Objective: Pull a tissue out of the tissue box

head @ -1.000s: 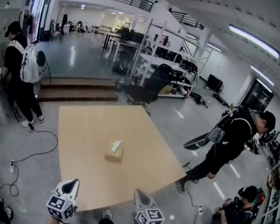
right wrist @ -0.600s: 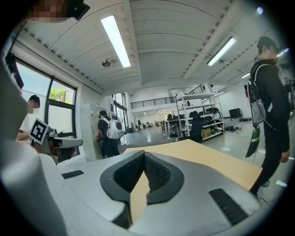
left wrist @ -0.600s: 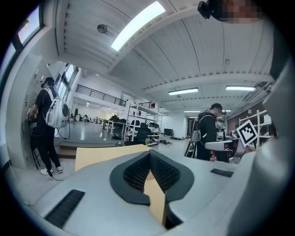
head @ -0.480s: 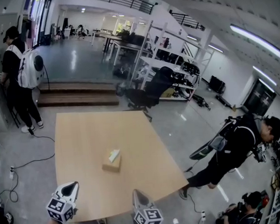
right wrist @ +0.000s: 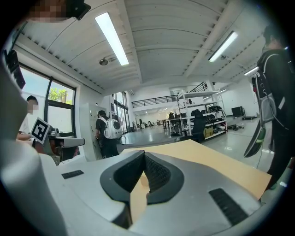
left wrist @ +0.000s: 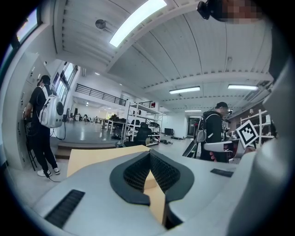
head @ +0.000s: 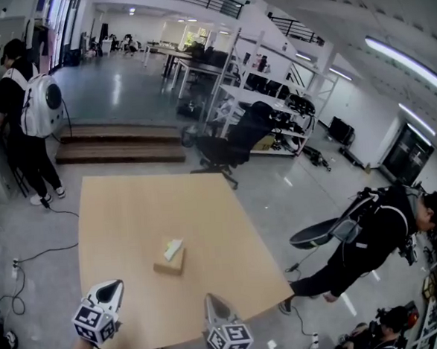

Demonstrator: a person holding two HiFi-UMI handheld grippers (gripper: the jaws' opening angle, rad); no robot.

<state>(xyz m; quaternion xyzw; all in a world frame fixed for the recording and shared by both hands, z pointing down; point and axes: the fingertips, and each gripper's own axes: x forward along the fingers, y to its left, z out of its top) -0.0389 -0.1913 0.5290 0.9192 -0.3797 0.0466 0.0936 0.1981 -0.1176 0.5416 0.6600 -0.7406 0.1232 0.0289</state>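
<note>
Left claw (head: 110,289): on the near side of the tissue box (head: 169,261) and to its left, over the near edge of the counter (head: 132,213). Its pads meet at the tips and nothing is held between them.

Tissue box: stands well in from the near edge. Its long axis runs away from the viewer, slanting slightly to the right. A white tissue (head: 174,248) stands out of the top slot, toward the far end of the box.

Right claw (head: 215,301): on the near side of the box and to its right, also narrowed to a close and empty. The box lies ahead of both claws and between their lines; neither is plainly nearer, and both are well apart from it.

Change from one second earlier: in the head view the box has shifted lower and leftward, toward the claws, which keep their places in the view. Both are still closed. The tissue is not yet touched.
</note>
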